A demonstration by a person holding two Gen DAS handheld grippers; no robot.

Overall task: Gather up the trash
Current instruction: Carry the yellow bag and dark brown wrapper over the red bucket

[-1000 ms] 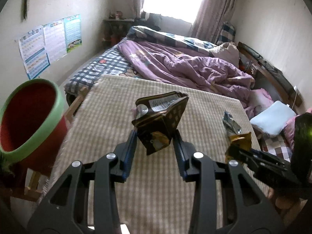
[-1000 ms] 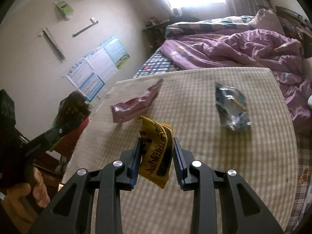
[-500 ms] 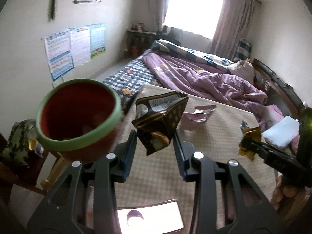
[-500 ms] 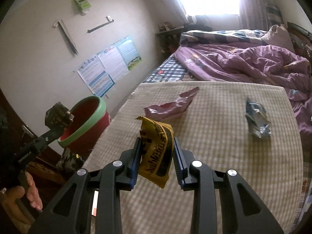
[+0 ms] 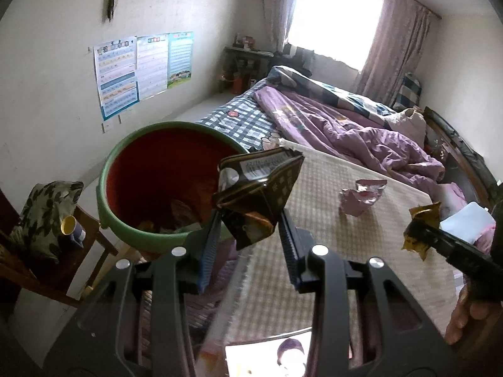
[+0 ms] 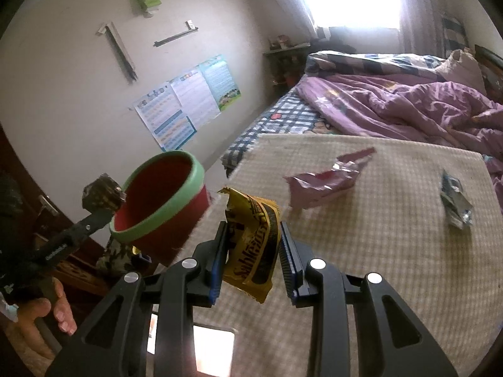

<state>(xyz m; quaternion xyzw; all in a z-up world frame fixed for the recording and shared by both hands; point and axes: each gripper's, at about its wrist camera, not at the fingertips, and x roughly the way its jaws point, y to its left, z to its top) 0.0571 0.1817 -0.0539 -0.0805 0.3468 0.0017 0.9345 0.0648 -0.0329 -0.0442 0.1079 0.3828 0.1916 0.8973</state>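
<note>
Bedroom mat (image 6: 377,220) carries two loose wrappers. Left gripper (image 5: 248,229) clamps a dark wrapper (image 5: 257,188) beside the bin (image 5: 132,220); right gripper (image 6: 253,245) clamps a yellow wrapper (image 6: 254,238). Both look light, crinkly and slippery, best pinched mid-body.

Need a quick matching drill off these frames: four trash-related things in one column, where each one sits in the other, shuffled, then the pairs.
Things:
1. dark wrapper
2. yellow wrapper
3. pink wrapper
4. silver wrapper

Places:
A. lying near the mat's right edge
B. held in the right gripper
C. lying mid-mat, beyond the yellow one
D. held in the left gripper beside the red bin

Pairs: 1-D, 2-B, 3-C, 4-A
</note>
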